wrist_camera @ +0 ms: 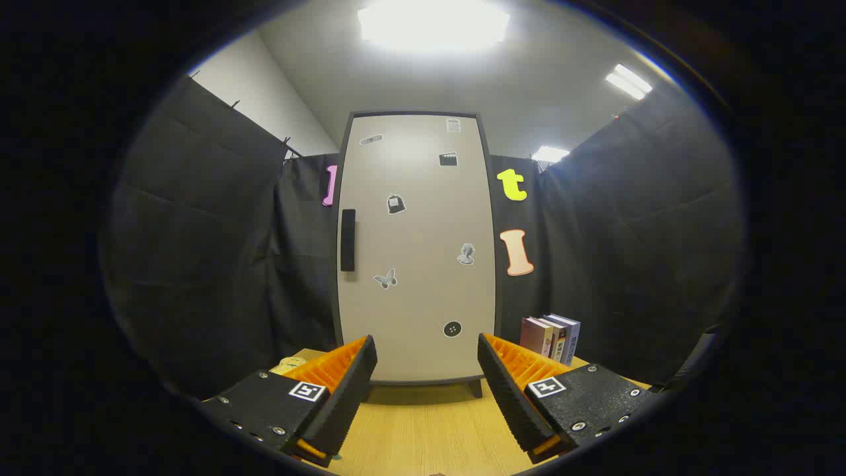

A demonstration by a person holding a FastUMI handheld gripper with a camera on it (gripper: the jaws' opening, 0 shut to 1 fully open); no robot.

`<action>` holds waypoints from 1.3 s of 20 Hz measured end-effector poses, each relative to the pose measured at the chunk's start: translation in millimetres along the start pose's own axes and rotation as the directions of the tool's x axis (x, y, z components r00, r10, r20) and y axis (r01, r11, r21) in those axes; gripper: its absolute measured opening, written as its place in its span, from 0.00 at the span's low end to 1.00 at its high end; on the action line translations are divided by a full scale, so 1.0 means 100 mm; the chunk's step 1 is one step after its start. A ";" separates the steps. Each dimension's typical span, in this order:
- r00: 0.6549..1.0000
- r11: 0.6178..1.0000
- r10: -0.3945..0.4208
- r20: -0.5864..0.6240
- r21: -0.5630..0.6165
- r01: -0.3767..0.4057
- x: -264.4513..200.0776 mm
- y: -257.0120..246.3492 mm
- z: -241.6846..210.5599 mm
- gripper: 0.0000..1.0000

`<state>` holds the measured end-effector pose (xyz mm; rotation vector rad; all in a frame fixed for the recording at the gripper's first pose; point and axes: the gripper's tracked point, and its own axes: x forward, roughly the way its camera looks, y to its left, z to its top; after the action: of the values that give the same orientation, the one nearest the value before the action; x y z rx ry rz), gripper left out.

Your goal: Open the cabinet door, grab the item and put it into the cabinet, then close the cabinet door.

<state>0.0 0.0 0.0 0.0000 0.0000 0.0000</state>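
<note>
The gripper (427,390) has its two fingers spread wide apart with nothing between them, hovering over the bare wood of the bench (429,430). Just beyond the fingertips, toward the bench's far edge, stands the cabinet (416,251), upright on short feet, its pale door (423,198) shut and dotted with small stickers. The door's black handle (347,240) is a vertical bar near the door's left edge, about halfway up, so the hinges are probably on the right side.

The step in hand looks to be opening the door, and nothing of the task seems done yet. To do it well, the person would need to lift the gripper and shift it left until the bar sits between the open fingers, then close on the bar squarely, not on its tip. The pull should follow an arc around the right edge; a straight tug could drag the light cabinet across the bench.

A row of books (552,337) stands near the bench's far right corner, beside the cabinet, likely the item to stow. A pale object (291,363) lies near the far left corner; what it is cannot be told.
</note>
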 end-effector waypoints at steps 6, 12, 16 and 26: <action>1.000 1.000 0.017 -0.005 0.001 -0.017 -0.03 0.10 -0.02 0.95; 1.000 1.000 0.025 -0.017 0.013 -0.025 -0.04 0.17 -0.07 0.95; 0.999 0.999 0.019 -0.027 0.027 -0.018 -0.04 0.18 -0.09 0.95; 0.999 0.996 0.045 -0.008 0.072 -0.045 0.23 0.31 0.20 0.95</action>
<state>22.7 31.2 20.3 0.0723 0.0093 0.0452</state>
